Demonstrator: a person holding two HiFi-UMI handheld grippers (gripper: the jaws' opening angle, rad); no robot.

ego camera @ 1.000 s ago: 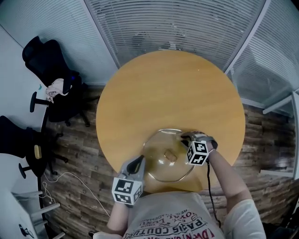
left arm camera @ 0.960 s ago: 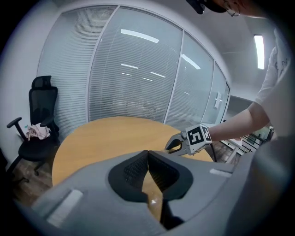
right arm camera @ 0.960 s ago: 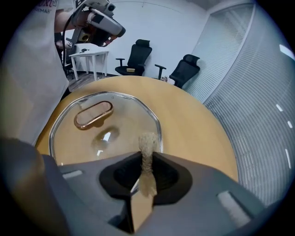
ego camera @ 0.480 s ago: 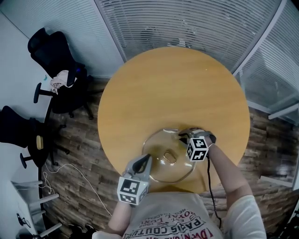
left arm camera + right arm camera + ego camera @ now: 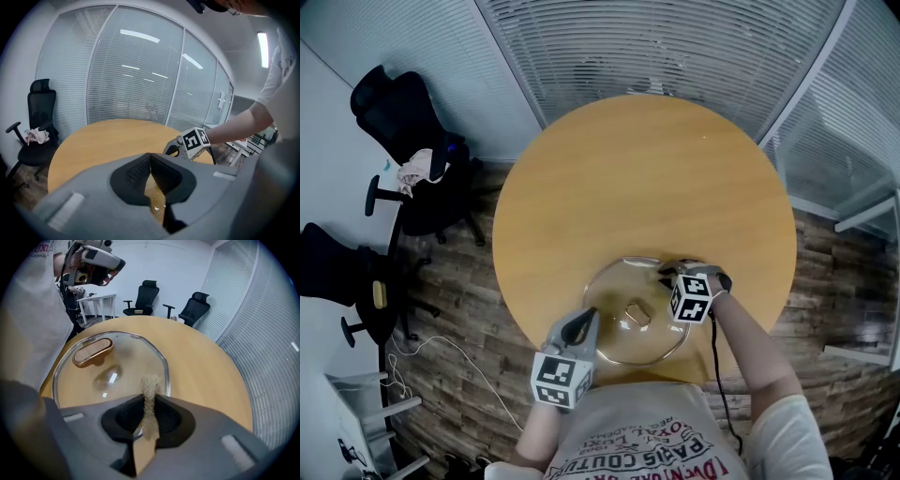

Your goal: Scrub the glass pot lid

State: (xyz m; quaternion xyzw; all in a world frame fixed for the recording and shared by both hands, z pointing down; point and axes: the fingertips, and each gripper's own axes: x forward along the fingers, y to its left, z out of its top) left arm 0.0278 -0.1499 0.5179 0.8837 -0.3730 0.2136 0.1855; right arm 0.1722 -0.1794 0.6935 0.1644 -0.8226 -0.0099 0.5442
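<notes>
Now the big round desk carries the glass lid. The lid lies flat with its handle up, close to the edge by the person.

The step in hand looks like rubbing the top of the glass. To do it well, I think the lid must not slide. One tool should keep it in place while the other rubs in small rounds, from the rim in to the middle. Press softly, because glass is slick. The lid is near the desk's edge and could skid off.

The left tool is at the lid's near left rim, with its jaws pressed tight together. A bit of shiny glass shows in the gap under the tips. I cannot tell if they pinch the rim or just lean on it.

The right tool is at the lid's far right rim. Its jaws are closed on a thin strip of tan scrub pad. The strip sticks out past the tips, right at the rim. I cannot tell if it touches the glass yet.

The small brown handle in the middle is a bump to rub around.

The right arm comes in from the person's right side and reaches along the lid's right edge, with the marker cube facing up. The left hand is low, close to the body, and its tool points away from the person toward the lid.
</notes>
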